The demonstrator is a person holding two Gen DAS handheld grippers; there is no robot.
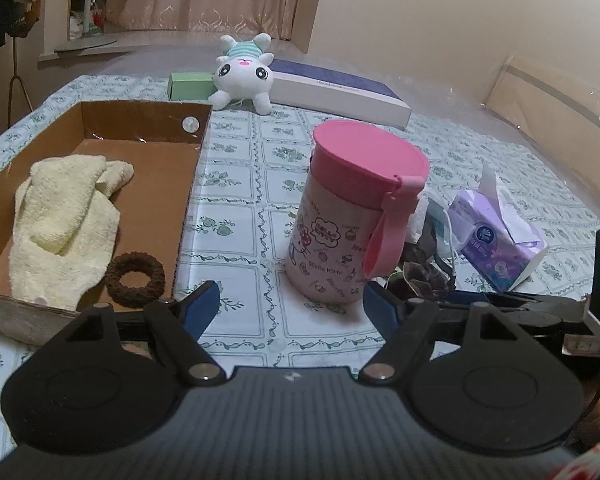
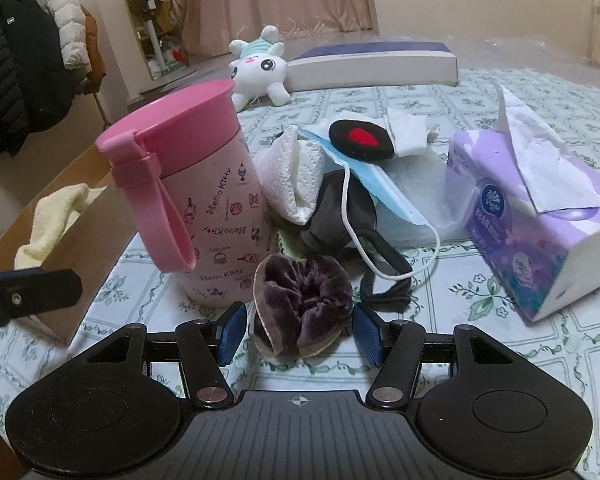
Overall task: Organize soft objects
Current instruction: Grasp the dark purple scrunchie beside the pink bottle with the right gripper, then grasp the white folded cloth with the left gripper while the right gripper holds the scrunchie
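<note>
Legible markings are confined to two items. The pink-lidded cup carries "Hello Kitty" printed repeatedly across its pale body in the right wrist view, some instances upside down or slanted, with small cartoon figures between them; one small caption reads "Cupcake". In the left wrist view the same cup shows "Hello Kitty" once more, plus a cloud-shaped emblem whose wording is too small to read. The purple tissue pack bears a round blue logo, its lettering illegible. Text on the long blue-and-white box is blurred.
</note>
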